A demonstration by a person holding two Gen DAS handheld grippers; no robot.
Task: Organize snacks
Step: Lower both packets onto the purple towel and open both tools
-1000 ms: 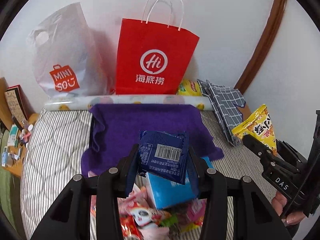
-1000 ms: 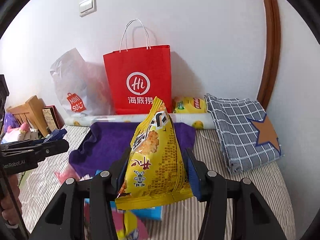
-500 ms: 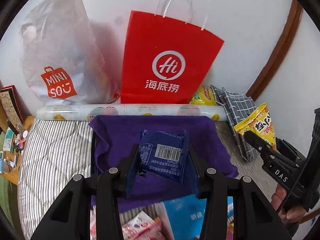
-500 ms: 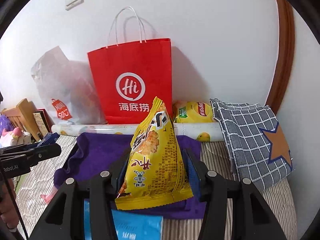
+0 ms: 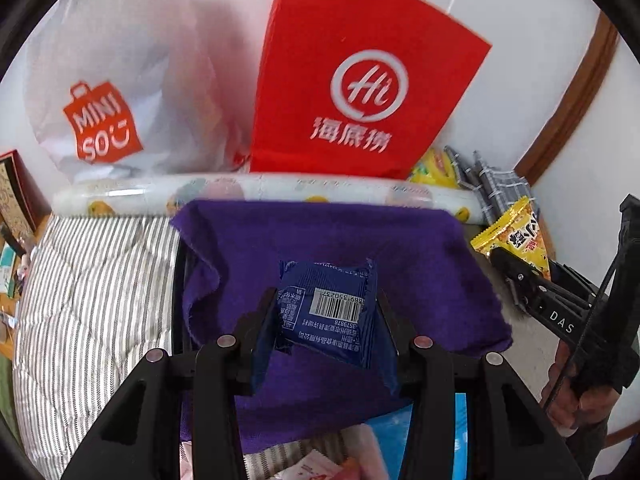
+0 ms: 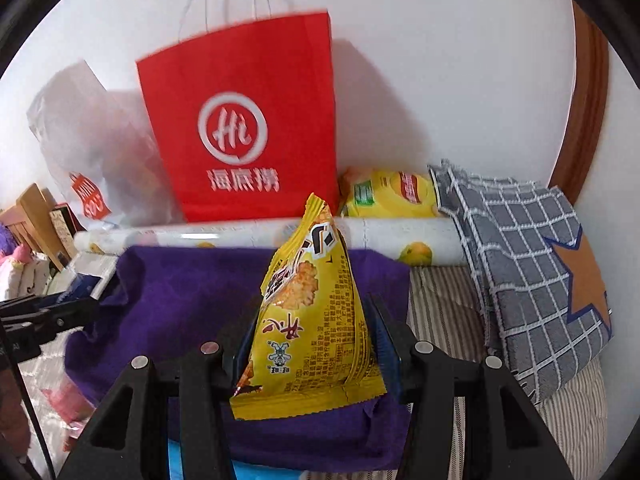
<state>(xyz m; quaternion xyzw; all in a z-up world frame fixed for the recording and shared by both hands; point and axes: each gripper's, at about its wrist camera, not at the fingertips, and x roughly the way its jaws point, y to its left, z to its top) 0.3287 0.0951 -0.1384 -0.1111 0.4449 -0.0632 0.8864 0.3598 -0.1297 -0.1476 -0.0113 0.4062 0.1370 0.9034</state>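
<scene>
My left gripper (image 5: 326, 312) is shut on a dark blue snack packet (image 5: 332, 312) with a barcode, held above a purple cloth (image 5: 320, 236). My right gripper (image 6: 310, 332) is shut on a yellow snack bag (image 6: 308, 320), also above the purple cloth (image 6: 180, 300). The right gripper and its yellow bag (image 5: 516, 240) show at the right of the left wrist view. The left gripper (image 6: 52, 312) shows at the left edge of the right wrist view. A red paper bag (image 5: 360, 92) stands against the wall behind the cloth; it also shows in the right wrist view (image 6: 248, 120).
A white MINISO plastic bag (image 5: 108, 92) stands left of the red bag. A patterned roll (image 5: 260, 192) lies along the cloth's far edge. A yellow chip bag (image 6: 392, 196) and a grey checked cloth (image 6: 528, 264) lie at right. Loose snacks (image 5: 340, 456) lie near me on the striped bedding (image 5: 92, 280).
Both grippers have moved forward toward the red bag and the wall, each still holding its packet. The bags now look larger and nearer.
</scene>
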